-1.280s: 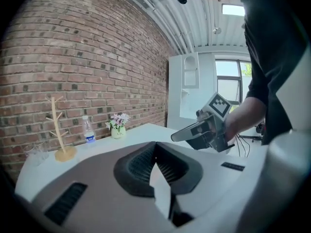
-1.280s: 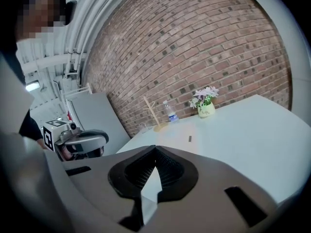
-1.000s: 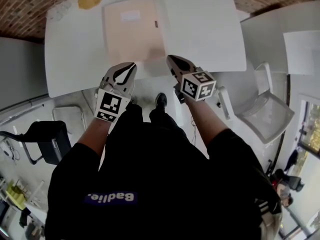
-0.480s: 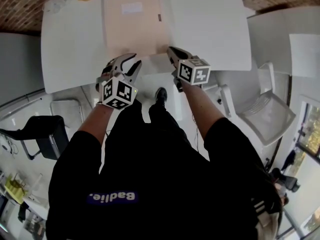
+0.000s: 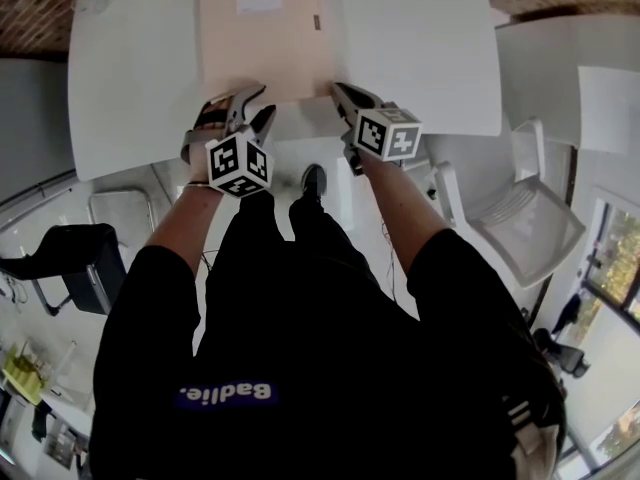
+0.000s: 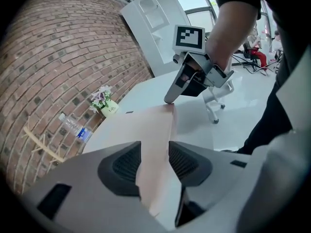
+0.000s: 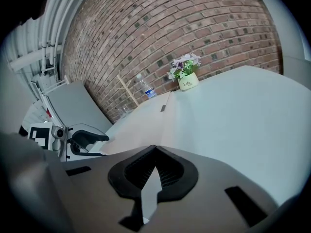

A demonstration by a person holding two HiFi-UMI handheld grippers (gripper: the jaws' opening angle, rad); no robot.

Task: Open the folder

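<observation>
Both lowered to the folder: left gripper just opened wide around its edge, right gripper closed.

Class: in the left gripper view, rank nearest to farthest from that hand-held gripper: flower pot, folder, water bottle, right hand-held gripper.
1. folder, between jaws
2. right hand-held gripper, folder's corner
3. water bottle, left side
4. flower pot, beyond bottle
</observation>
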